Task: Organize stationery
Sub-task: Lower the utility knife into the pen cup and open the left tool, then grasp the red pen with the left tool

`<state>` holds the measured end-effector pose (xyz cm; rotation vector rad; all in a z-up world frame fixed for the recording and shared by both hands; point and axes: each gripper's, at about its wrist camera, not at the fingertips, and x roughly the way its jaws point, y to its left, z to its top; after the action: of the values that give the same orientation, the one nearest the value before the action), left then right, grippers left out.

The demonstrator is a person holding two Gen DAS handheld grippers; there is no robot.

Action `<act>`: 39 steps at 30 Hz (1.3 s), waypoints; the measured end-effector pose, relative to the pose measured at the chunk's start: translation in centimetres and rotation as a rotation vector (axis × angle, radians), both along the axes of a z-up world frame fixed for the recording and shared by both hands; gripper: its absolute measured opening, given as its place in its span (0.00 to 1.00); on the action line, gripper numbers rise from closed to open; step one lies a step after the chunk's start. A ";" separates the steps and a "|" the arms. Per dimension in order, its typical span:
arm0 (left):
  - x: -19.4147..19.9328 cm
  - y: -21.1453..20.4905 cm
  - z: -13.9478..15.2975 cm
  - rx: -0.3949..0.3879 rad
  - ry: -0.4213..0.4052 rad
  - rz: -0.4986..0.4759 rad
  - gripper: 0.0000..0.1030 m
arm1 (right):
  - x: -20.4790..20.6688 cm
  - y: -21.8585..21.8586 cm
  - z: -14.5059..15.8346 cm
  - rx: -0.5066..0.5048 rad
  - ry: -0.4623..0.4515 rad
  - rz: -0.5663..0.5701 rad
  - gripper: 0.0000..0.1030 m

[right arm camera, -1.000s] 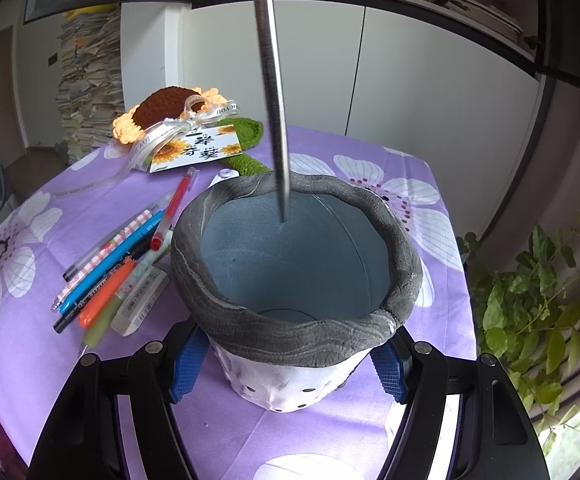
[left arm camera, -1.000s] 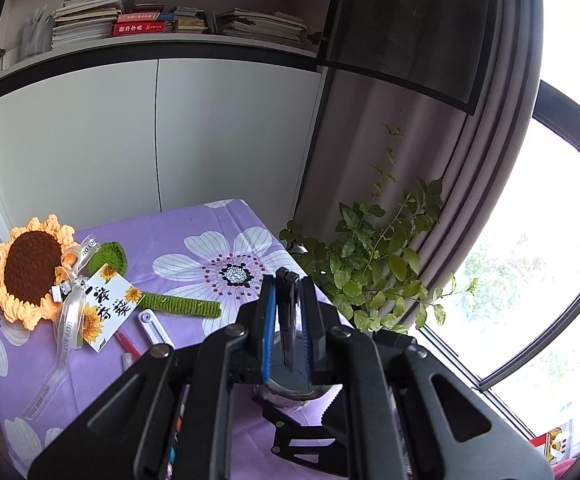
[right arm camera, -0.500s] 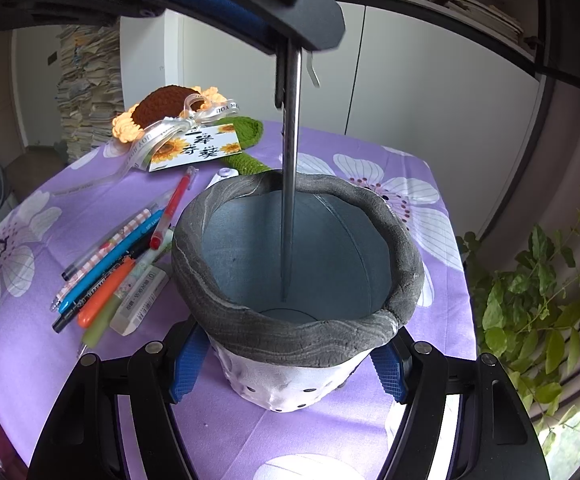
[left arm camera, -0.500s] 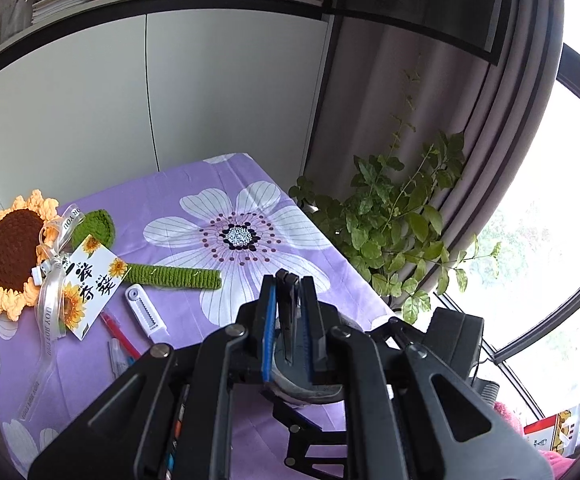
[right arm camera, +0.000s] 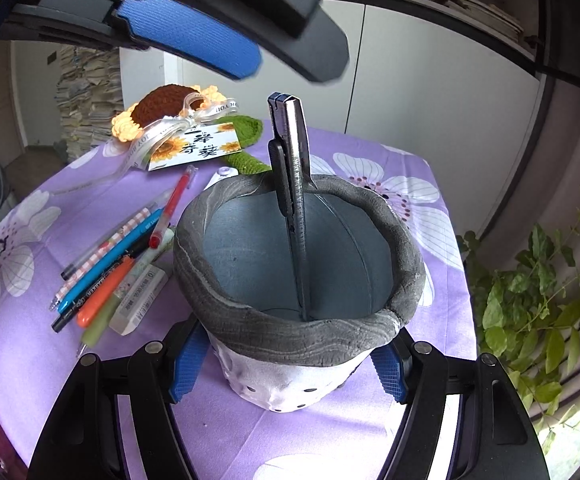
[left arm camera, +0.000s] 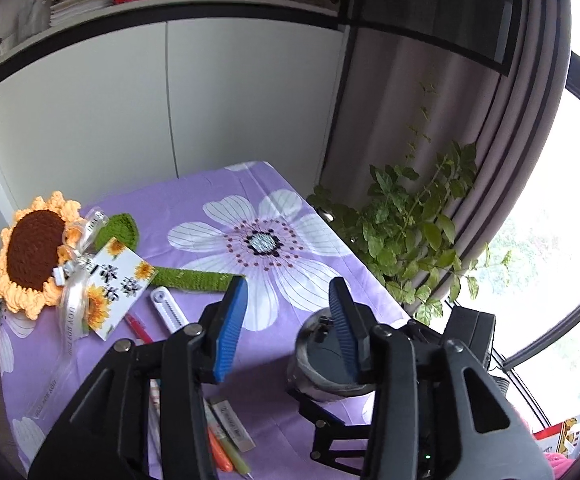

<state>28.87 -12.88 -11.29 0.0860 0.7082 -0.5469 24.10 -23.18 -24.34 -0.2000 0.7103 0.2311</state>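
On the purple floral tablecloth (right arm camera: 30,344), the right gripper (right arm camera: 290,356) clamps the fabric pen pot (right arm camera: 302,320), a utility knife (right arm camera: 292,184) already stands inside, just freed by the left gripper's (left arm camera: 286,328) parted, empty jaws, while pens (right arm camera: 106,276) and eraser (right arm camera: 140,300) wait alongside.

matt grey fabric pen holder (right arm camera: 298,320), metal-cased utility knife (right arm camera: 294,184), crocheted yarn sunflower (left arm camera: 36,254), purple cotton-like cloth over the table (left arm camera: 218,208).

My right tool (right arm camera: 286,364) clamps the grey pen pot (right arm camera: 298,280) by its sides. A metal utility knife (right arm camera: 292,184) stands inside, leaning on the far rim. The left tool (right arm camera: 250,52) hangs parted above; loose pens (right arm camera: 118,264) lie left on the surface (right arm camera: 30,340).
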 end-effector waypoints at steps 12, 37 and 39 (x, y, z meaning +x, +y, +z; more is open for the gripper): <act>3.1 9.8 -4.3 0.040 0.136 0.353 0.53 | 0.0 0.0 0.0 -0.003 0.000 -0.001 0.71; 14.6 7.7 -12.4 0.071 0.495 0.538 0.29 | 0.0 0.1 0.0 -0.001 -0.001 -0.006 0.71; 14.5 7.4 -12.4 0.092 0.484 0.544 0.13 | 0.0 0.1 0.0 -0.001 -0.002 -0.006 0.71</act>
<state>43.36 -5.47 -23.71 -0.1572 1.1796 -0.0032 24.10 -23.10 -24.30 -0.1991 0.7093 0.2246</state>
